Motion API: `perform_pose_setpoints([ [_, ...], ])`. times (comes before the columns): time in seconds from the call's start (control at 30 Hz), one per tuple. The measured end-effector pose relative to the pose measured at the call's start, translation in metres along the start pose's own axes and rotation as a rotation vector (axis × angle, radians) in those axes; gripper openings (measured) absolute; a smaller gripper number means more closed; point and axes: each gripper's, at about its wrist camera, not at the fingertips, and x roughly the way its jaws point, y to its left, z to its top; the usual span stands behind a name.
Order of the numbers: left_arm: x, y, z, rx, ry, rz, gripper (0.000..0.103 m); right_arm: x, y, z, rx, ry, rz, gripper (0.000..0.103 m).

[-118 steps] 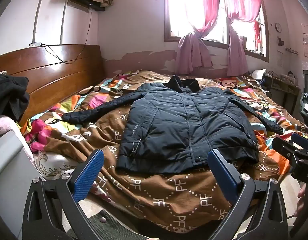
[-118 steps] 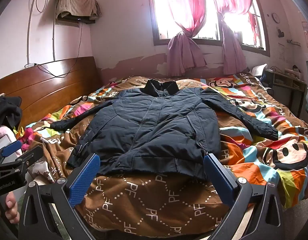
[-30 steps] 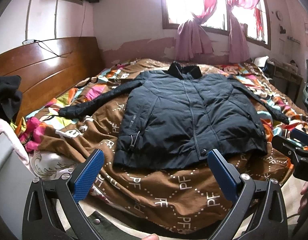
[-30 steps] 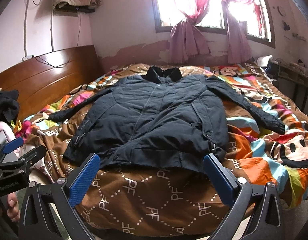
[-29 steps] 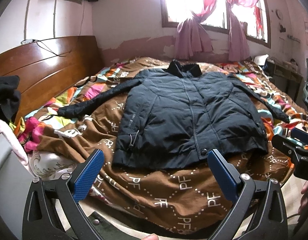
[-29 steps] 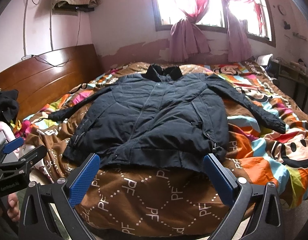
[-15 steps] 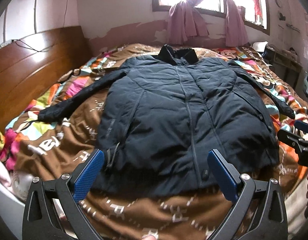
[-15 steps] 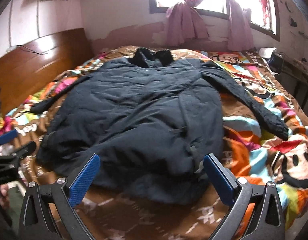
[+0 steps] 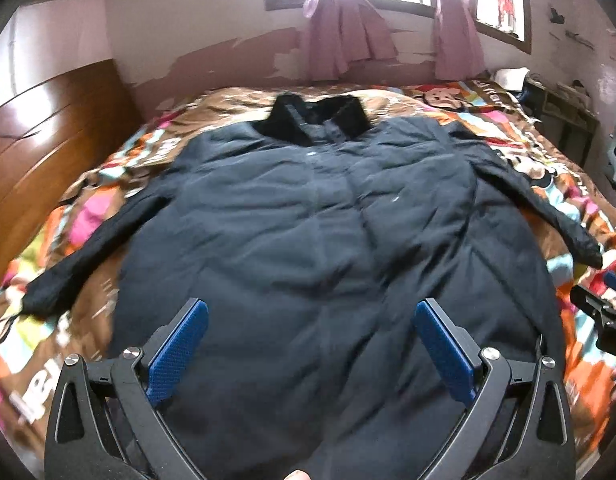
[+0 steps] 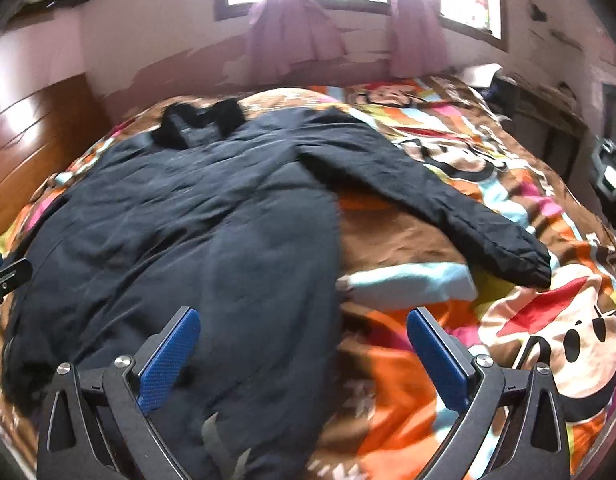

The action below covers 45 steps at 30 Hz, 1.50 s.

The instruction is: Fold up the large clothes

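A large dark navy padded jacket (image 9: 308,220) lies flat, front up, on the bed, collar toward the window and both sleeves spread out. My left gripper (image 9: 312,320) is open, over the jacket's lower middle, empty. My right gripper (image 10: 303,328) is open, over the jacket's lower right edge, where the jacket (image 10: 187,232) meets the bedspread; it holds nothing. The right sleeve (image 10: 448,204) stretches toward the bed's right side. The right gripper also shows at the right edge of the left wrist view (image 9: 600,308).
A colourful cartoon-print bedspread (image 10: 508,320) covers the bed. A wooden headboard (image 9: 35,140) stands on the left. A window with pink curtains (image 9: 348,36) is behind the bed. Dark furniture (image 10: 568,132) stands at the right wall.
Both grippers have moved forward and down over the bed, so the jacket now fills the views. The right gripper has shifted toward the jacket's right edge. Both stay open.
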Motion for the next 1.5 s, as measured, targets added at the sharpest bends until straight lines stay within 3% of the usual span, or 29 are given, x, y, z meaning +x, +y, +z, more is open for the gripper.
perform_pose_setpoints([
  [0.2, 0.067, -0.042, 0.063, -0.017, 0.041, -0.113, 0.101, 0.054, -0.109, 0.02, 0.405, 0.064, 0.097, 0.103],
  [0.43, 0.14, -0.096, 0.119, 0.024, 0.036, -0.223, 0.101, 0.096, -0.203, 0.022, 0.776, 0.051, -0.001, 0.103],
  [0.53, 0.165, -0.108, 0.133, 0.036, 0.036, -0.228, 0.101, 0.104, -0.233, 0.021, 0.874, -0.006, -0.026, 0.103],
  [0.63, 0.185, -0.117, 0.141, 0.028, 0.047, -0.302, 0.101, 0.118, -0.252, 0.02, 0.932, -0.01, -0.054, 0.103],
  [0.7, 0.199, -0.125, 0.144, 0.043, 0.074, -0.361, 0.101, 0.127, -0.264, 0.017, 0.936, 0.008, -0.085, 0.092],
  [0.77, 0.204, -0.129, 0.145, 0.05, 0.071, -0.373, 0.101, 0.133, -0.27, 0.008, 0.962, -0.002, -0.088, 0.071],
  [0.8, 0.207, -0.132, 0.145, 0.059, 0.074, -0.376, 0.101, 0.136, -0.274, 0.002, 0.982, -0.014, -0.075, 0.067],
  [0.9, 0.219, -0.14, 0.142, 0.064, 0.109, -0.348, 0.101, 0.133, -0.285, -0.012, 1.035, -0.08, -0.032, 0.05],
  [0.97, 0.224, -0.141, 0.14, 0.065, 0.12, -0.331, 0.101, 0.13, -0.294, -0.016, 1.065, -0.12, -0.016, 0.026],
  [1.0, 0.224, -0.14, 0.138, 0.06, 0.12, -0.328, 0.101, 0.126, -0.297, -0.017, 1.076, -0.145, 0.0, 0.022],
  [1.07, 0.222, -0.138, 0.138, 0.056, 0.126, -0.321, 0.101, 0.121, -0.298, -0.012, 1.064, -0.183, 0.015, 0.012],
  [1.17, 0.217, -0.134, 0.14, 0.049, 0.143, -0.313, 0.101, 0.102, -0.29, 0.008, 0.98, -0.256, -0.018, 0.009],
  [1.37, 0.189, -0.103, 0.145, -0.027, 0.137, -0.346, 0.101, 0.041, -0.237, 0.086, 0.654, -0.393, -0.11, 0.007],
  [1.5, 0.16, -0.074, 0.149, -0.07, 0.12, -0.347, 0.101, 0.01, -0.186, 0.132, 0.452, -0.441, -0.122, 0.007],
])
